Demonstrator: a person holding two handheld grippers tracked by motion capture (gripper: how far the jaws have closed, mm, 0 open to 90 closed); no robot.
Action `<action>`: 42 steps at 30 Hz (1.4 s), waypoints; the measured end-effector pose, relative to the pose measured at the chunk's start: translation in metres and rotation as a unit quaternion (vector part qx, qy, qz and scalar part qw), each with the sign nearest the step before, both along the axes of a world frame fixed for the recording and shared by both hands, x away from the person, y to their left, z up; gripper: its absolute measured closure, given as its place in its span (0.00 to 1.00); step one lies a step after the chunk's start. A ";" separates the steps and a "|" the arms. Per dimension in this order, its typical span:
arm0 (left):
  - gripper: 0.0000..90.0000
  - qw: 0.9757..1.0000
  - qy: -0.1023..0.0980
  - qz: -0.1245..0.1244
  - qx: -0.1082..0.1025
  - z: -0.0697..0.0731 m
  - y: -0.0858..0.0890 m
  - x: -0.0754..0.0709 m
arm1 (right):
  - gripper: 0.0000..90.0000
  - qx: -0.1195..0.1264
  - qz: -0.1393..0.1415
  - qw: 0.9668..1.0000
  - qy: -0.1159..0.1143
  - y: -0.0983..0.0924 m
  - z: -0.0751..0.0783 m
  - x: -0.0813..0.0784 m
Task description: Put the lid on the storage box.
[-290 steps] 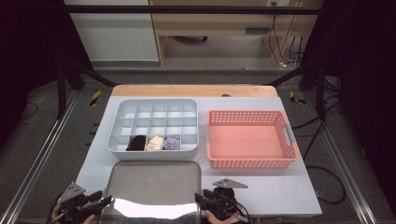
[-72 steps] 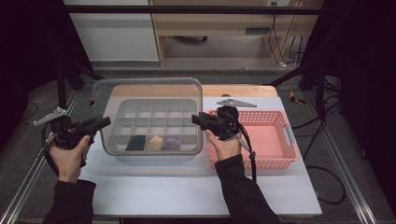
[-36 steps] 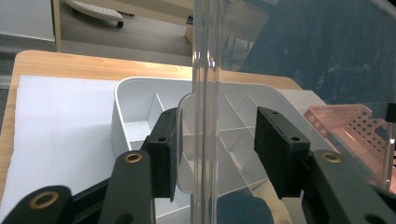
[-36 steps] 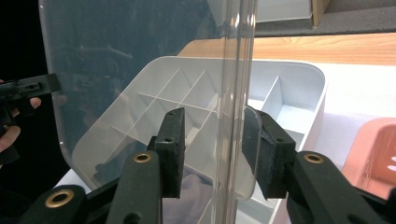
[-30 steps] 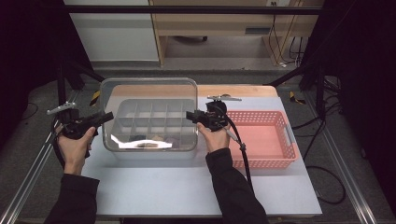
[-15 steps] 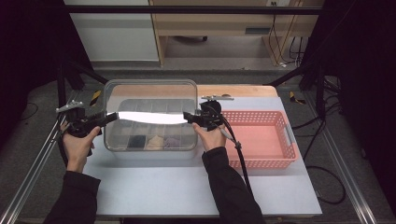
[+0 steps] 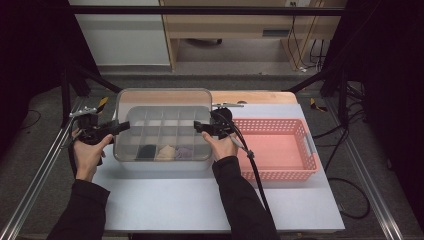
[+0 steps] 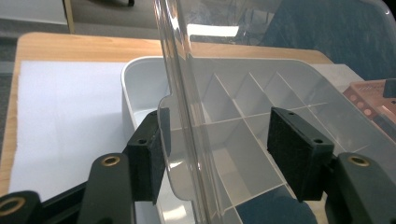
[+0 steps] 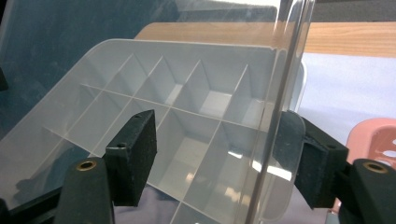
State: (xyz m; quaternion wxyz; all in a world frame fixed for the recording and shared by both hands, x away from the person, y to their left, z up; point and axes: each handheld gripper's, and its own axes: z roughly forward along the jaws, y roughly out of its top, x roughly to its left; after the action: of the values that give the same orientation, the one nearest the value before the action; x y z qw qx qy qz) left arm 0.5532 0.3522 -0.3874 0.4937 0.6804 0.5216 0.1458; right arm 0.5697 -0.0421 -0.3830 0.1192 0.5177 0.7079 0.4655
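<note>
The lid [image 7: 162, 100] is clear glossy plastic, the tray [image 8: 140, 88] smooth matt plastic, the bench [image 7: 260, 97] edge wood, its sheet [image 7: 180, 200] perhaps paper.

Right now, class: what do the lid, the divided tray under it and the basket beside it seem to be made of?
The lid: clear, glossy plastic, probably; the dividers show through it and it catches glare. The divided tray: opaque pale plastic, smooth, with thin moulded walls. The basket: pink plastic, it seems, its walls a mesh of small holes.
</note>
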 end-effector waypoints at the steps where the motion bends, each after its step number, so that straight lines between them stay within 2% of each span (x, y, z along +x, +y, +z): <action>1: 0.43 1.000 0.002 0.000 -0.001 -0.001 0.000 0.001 | 0.34 -0.004 -0.001 1.000 0.001 0.000 -0.001 0.001; 6: 0.43 1.000 0.008 -0.002 -0.001 -0.003 0.001 0.003 | 0.32 -0.008 -0.002 1.000 0.005 0.003 -0.003 0.003; 10: 0.38 1.000 0.012 0.000 0.012 -0.005 -0.002 0.006 | 0.28 -0.016 -0.004 1.000 0.005 0.007 -0.006 0.004; 14: 0.38 1.000 0.018 -0.001 0.011 -0.006 -0.001 0.007 | 0.26 -0.017 -0.005 1.000 0.006 0.009 -0.008 0.005; 21: 0.36 0.999 0.028 -0.002 0.020 -0.007 -0.003 0.010 | 0.19 -0.027 -0.006 1.000 0.003 0.014 -0.014 0.007; 42: 0.29 0.998 0.055 -0.007 0.028 -0.018 -0.004 0.019 | 0.15 -0.022 -0.008 1.000 0.015 0.018 -0.026 0.012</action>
State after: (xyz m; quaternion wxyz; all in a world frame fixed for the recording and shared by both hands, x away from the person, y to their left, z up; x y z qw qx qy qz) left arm 0.5721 0.3485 -0.4049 0.4465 0.7046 0.5385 0.1193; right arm 0.5820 -0.0239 -0.4092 0.1234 0.5274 0.7156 0.4411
